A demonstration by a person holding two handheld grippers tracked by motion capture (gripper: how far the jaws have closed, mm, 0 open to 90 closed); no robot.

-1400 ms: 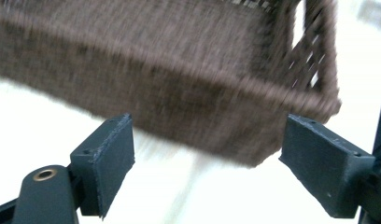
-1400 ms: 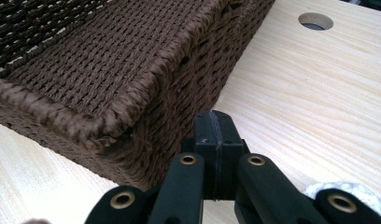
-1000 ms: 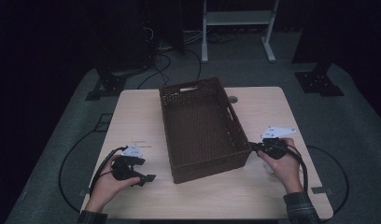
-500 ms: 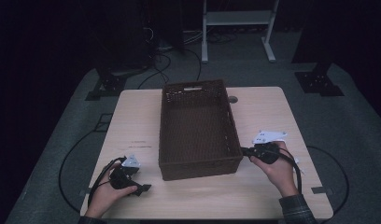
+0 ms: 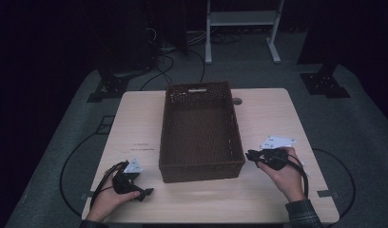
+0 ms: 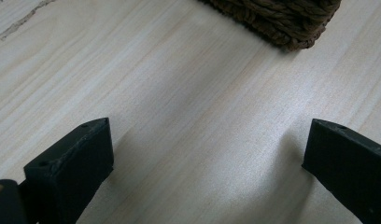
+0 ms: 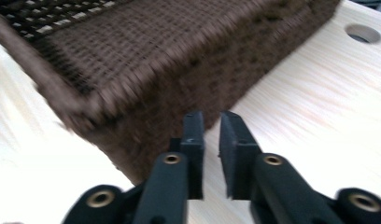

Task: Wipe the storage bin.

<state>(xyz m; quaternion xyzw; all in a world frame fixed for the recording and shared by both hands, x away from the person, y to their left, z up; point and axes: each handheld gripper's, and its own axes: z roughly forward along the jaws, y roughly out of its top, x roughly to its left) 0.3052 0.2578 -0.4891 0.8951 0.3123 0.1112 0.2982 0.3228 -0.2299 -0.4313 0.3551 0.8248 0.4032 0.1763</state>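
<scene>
At the near edge of the counter [image 5: 277, 109] both forearms are cut off by the frame. By the near left corner the left gripper [image 5: 143, 194] sits low over bare wood, its jaws spread wide and just opened further, nothing between them. The right gripper [image 5: 249, 155] sits by the basket's near right corner; its jaws have just parted to a narrow gap with nothing in it, and its own view is blurred. The brown wicker basket [image 5: 201, 172] lies mid-counter, long sides running toward the far edge. A second ago it sat skewed, with the right jaws at its near right corner; now it is square and the left hand is lower
</scene>
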